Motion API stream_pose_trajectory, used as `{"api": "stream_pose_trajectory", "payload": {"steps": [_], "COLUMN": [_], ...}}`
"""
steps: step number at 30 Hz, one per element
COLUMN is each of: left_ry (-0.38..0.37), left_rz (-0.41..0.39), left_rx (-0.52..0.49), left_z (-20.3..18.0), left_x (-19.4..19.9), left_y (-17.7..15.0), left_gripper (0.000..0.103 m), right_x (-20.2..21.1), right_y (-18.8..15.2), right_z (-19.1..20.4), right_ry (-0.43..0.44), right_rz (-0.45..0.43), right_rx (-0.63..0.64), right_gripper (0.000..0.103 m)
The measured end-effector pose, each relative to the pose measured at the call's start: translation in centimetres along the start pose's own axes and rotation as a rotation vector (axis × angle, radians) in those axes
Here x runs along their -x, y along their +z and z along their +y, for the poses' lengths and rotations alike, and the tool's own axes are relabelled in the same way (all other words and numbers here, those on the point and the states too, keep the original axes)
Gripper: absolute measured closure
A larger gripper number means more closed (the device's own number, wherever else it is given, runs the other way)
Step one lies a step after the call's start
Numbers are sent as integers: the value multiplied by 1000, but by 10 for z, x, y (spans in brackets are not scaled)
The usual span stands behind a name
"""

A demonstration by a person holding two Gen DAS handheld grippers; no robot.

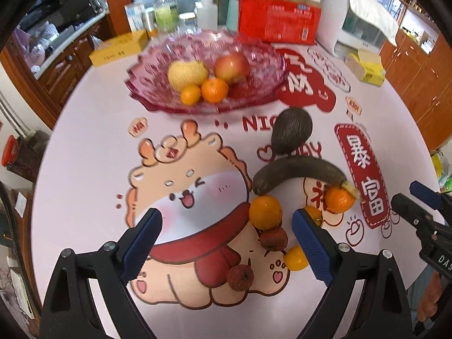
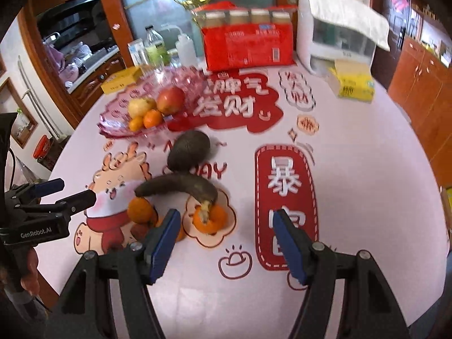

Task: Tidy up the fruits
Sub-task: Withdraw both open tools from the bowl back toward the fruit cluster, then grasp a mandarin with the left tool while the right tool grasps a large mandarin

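Between avocado (image 1: pixel 291 130) & oranges (image 1: pixel 265 212): blackened banana (image 1: pixel 296 173); both tongs (image 1: pixel 226 240) (image 2: pixel 226 243) spread, empty.

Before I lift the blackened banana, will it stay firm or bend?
The blackened banana looks fully dark, so it is probably soft and may sag or bruise. Its stem rests on an orange, which might roll.

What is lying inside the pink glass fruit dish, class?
The pink glass dish holds a yellow pear, a red apple and two oranges, one larger, one smaller. Anything behind or beneath these fruits is hidden.
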State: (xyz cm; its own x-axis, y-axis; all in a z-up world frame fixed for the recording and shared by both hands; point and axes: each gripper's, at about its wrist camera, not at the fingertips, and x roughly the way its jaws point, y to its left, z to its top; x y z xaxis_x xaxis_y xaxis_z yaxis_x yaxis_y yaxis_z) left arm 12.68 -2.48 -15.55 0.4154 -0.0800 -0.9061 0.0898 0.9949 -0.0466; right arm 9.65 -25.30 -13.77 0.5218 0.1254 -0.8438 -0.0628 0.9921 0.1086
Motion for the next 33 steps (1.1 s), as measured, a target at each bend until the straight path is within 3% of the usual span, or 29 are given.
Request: {"api": "stream_pose_trajectory", "payload": {"steps": [9, 16, 20, 22, 25, 27, 29, 33], "left_ry": [-79, -134, -162, -174, -184, -186, -200, -257], "left_rz": [121, 157, 168, 173, 175, 165, 160, 158], "left_rx": [47, 72, 75, 76, 78, 75, 81, 84], "left_z": [-2, -6, -8, -7, -7, -8, -6, -7], "left_x": [-62, -84, -91, -93, -96, -97, -95, -92], "left_y": [-1, 2, 4, 4, 4, 6, 6, 4], "left_gripper": [11, 11, 16, 17, 24, 36, 41, 63], "right_x": [-52, -80, -90, -93, -99, -102, -103, -103], "right_y": [-15, -15, -13, -12, -10, -10, -9, -9], "right_z": [9, 10, 11, 11, 12, 15, 17, 17], "right_ry": [39, 45, 39, 36, 58, 66, 55, 54], "right_rz": [88, 98, 96, 92, 105, 111, 108, 106], "right_rx": [-13, -33, -30, -28, -30, -21, -10, -4], "right_gripper": [35, 35, 35, 40, 51, 57, 57, 58]}}
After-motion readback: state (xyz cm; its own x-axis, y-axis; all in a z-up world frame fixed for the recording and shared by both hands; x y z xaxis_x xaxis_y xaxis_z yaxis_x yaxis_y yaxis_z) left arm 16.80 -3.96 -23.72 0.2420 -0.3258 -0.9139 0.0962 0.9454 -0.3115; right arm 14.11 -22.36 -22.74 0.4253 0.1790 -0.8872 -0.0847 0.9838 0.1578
